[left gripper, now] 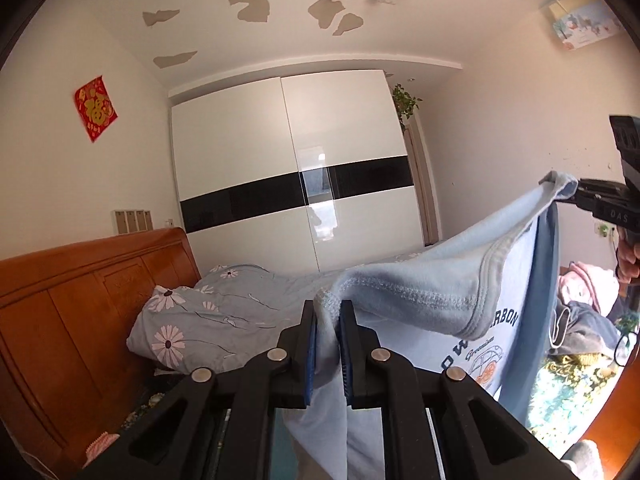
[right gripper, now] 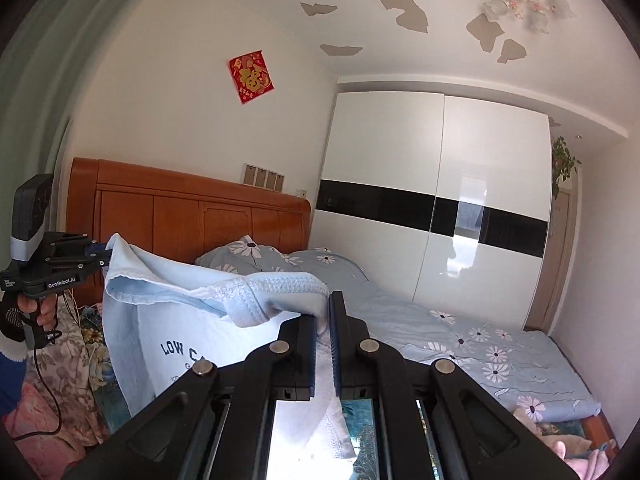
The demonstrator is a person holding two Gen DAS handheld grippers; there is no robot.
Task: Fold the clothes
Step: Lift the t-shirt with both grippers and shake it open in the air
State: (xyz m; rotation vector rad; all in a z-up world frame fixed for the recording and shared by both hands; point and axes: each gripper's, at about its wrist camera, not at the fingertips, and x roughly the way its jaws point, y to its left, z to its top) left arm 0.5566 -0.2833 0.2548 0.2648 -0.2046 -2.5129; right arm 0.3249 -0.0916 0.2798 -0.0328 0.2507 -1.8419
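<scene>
A light blue T-shirt (left gripper: 440, 280) with dark lettering and a small car print hangs in the air, stretched between my two grippers. In the left wrist view my left gripper (left gripper: 328, 308) is shut on one shoulder of it, with cloth bunched between the blue pads. My right gripper (left gripper: 576, 194) pinches the other shoulder at the far right, held by a hand. In the right wrist view my right gripper (right gripper: 323, 312) is shut on the T-shirt (right gripper: 180, 320), and my left gripper (right gripper: 105, 254) grips the far corner at the left. The collar sags between them.
Below and behind the shirt lies a bed with a blue daisy-print duvet (right gripper: 460, 340) and a wooden headboard (left gripper: 80, 300). A white wardrobe (left gripper: 300, 180) with a black band fills the back wall. Piles of other clothes (left gripper: 584, 308) and floral bedding (right gripper: 60, 380) lie beside the bed.
</scene>
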